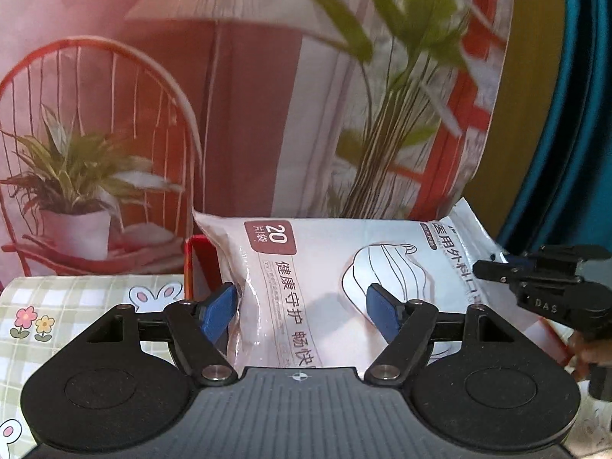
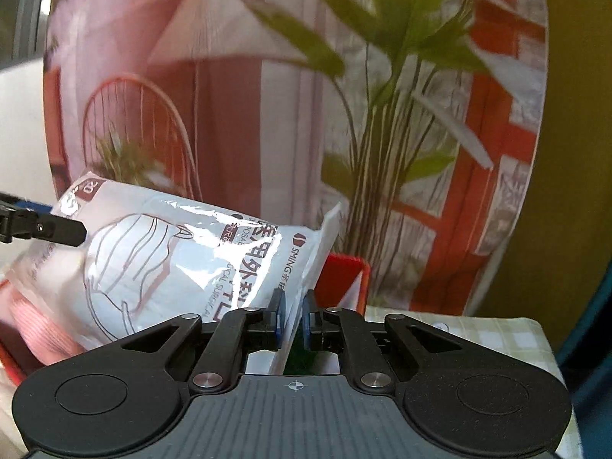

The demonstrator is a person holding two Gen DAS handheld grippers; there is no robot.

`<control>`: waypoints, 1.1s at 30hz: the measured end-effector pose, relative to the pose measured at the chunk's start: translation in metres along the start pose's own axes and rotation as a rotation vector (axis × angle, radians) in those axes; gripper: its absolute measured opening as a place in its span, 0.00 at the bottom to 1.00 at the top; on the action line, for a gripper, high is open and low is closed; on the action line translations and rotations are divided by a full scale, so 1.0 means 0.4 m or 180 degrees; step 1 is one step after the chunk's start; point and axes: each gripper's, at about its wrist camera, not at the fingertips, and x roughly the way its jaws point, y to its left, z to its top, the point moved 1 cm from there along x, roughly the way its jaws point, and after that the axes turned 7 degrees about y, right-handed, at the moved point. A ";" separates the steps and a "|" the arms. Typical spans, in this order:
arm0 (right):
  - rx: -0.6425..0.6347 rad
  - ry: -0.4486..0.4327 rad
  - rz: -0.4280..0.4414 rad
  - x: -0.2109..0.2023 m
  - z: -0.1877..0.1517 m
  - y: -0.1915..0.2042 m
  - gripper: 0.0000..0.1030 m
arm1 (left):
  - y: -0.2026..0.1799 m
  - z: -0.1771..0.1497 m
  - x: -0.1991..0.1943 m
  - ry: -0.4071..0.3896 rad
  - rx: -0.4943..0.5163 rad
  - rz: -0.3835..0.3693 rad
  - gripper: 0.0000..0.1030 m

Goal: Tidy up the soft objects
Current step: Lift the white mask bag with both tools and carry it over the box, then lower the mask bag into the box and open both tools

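From your left wrist camera, your left tool (image 1: 298, 313) stands wide, its blue pads (image 1: 218, 311) on either side of a white plastic mask packet (image 1: 344, 267). The left pad touches the packet's glossy, crinkled edge; whether the right pad presses on it cannot be told. The packet is soft and pillow-shaped, printed with a face-mask drawing and red labels. It lies across a red box (image 1: 193, 264), beyond the green checked tabletop (image 1: 76, 306). Your right tool (image 1: 535, 283) shows at the packet's far right end.

From your right wrist camera, your right tool (image 2: 292, 321) is clenched on the thin sealed edge of the mask packet (image 2: 172, 260), which slants up to the left. The left tool (image 2: 42, 225) meets its far corner. A printed fabric backdrop (image 2: 267, 95) stands behind.
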 end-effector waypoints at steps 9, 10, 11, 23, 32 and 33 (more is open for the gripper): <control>-0.0237 0.0092 -0.0177 0.016 0.008 0.027 0.29 | -0.008 0.009 -0.011 -0.0101 0.0075 -0.0018 0.83; -0.0256 0.0094 -0.0177 0.013 0.010 0.028 0.29 | -0.013 0.010 -0.016 -0.0108 0.0105 -0.0033 0.83; -0.0276 0.0092 -0.0173 0.008 0.010 0.032 0.29 | -0.019 0.012 -0.019 -0.0110 0.0128 -0.0037 0.82; -0.0350 -0.0058 -0.0031 -0.040 0.042 0.034 0.08 | -0.051 -0.015 0.039 0.0244 0.0063 -0.0193 0.51; -0.0502 0.0803 0.0384 0.057 0.023 0.077 0.01 | -0.039 -0.030 0.059 0.0374 0.0049 -0.0168 0.52; -0.0552 0.0888 0.0409 0.067 0.021 0.088 0.01 | -0.039 -0.029 0.059 0.0380 0.0049 -0.0164 0.52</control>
